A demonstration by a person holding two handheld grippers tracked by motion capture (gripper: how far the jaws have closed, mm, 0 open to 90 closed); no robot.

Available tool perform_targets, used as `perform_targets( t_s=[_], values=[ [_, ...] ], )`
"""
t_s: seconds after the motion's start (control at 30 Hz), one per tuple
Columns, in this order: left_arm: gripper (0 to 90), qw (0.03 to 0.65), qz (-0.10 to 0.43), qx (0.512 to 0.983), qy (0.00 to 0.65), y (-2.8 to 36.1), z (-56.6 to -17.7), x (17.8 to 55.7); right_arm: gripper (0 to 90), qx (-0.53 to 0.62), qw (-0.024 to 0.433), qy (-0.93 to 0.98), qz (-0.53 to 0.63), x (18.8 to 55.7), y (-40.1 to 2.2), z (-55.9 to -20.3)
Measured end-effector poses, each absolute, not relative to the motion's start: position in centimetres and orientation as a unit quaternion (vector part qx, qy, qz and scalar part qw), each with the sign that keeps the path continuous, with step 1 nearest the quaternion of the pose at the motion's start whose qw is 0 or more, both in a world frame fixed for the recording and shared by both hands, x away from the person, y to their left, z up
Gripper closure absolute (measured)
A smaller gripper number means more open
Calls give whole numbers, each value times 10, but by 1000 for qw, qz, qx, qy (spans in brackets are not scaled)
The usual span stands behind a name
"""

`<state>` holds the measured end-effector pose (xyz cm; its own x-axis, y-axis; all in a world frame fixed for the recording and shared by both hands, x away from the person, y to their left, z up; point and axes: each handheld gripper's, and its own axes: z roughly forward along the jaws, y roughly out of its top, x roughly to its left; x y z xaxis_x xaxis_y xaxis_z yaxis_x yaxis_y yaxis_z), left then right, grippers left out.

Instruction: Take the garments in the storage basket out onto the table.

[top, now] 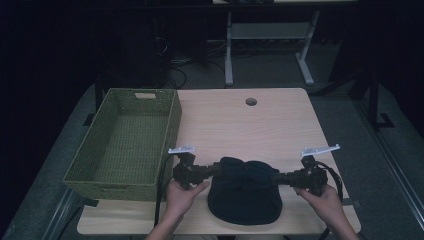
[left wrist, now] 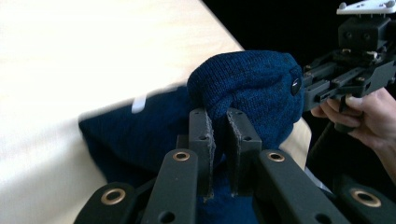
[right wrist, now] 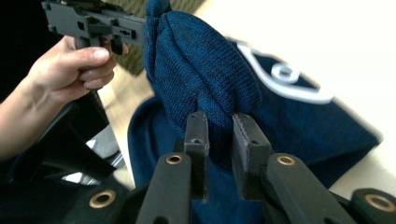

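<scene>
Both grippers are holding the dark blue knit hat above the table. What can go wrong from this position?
1. Each gripper, left and right, pinches only a small fold of the knit hat, so the cloth may slip out.
2. The green basket stands close beside the left gripper and could be bumped.

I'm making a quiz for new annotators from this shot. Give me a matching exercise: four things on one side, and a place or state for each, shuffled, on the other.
Things:
1. green woven basket
2. dark blue knit garment
3. left gripper
4. round hole in the tabletop

Places or states:
A. near the table's far edge
B. lies at the near edge, pinched from both sides
C. stands empty on the table's left side
D. jaws shut on a fold of knit fabric, on the side nearer the basket

Pairs: 1-C, 2-B, 3-D, 4-A
</scene>
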<state>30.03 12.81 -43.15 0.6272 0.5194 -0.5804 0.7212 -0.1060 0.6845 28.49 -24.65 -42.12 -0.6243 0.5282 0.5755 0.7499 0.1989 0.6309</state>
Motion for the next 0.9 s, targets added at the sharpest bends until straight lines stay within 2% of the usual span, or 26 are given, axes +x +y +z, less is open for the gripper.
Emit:
perform_targets(
  t_s=[0.13, 0.4, 0.6, 0.77, 0.9],
  values=[
    [821, 503, -113, 748, 418, 130, -444, 294, 688, -421, 138, -765, -467, 279, -245, -436],
    [821, 493, -119, 761, 406, 130, -448, 289, 666, -423, 133, -748, -494, 285, -251, -420],
    [819, 491, -128, 763, 401, 132, -451, 287, 723, -430, 126, -742, -499, 298, -247, -411],
    [807, 490, -138, 763, 398, 135, -448, 285, 810, -434, 143, -751, -477, 306, -238, -419],
    [775, 493, -145, 759, 399, 138, -443, 285, 824, -424, 153, -763, -463, 303, -228, -426]
  ],
)
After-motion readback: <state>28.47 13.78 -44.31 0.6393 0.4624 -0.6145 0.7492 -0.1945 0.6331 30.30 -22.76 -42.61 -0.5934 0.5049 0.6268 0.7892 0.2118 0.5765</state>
